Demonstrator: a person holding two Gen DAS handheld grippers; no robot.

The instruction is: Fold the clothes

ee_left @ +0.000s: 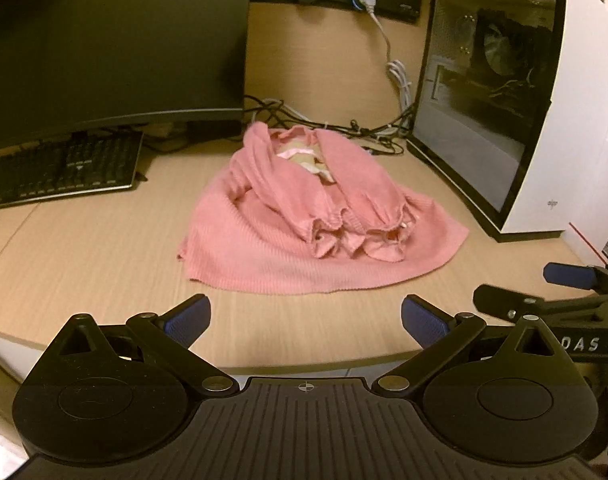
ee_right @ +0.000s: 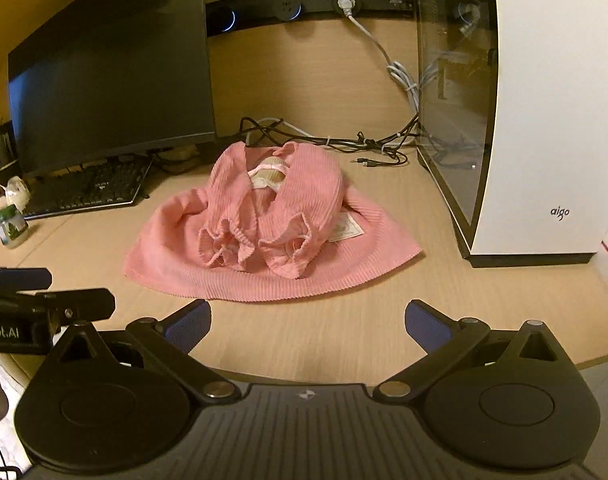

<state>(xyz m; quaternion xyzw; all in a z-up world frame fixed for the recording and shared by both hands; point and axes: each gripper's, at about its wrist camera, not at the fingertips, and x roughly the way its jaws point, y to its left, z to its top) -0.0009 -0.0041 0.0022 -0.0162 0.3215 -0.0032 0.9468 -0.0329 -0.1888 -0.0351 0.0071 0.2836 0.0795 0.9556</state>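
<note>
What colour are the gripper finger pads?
Blue pads, clearest in the left wrist view.

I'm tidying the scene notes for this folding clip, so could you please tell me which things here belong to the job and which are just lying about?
Belongs to the job:
- pink dress, sleeves folded in
- left gripper, open
- right gripper, open

Just lying about:
- monitor
- keyboard
- white computer case
- cables
- small jar
</note>
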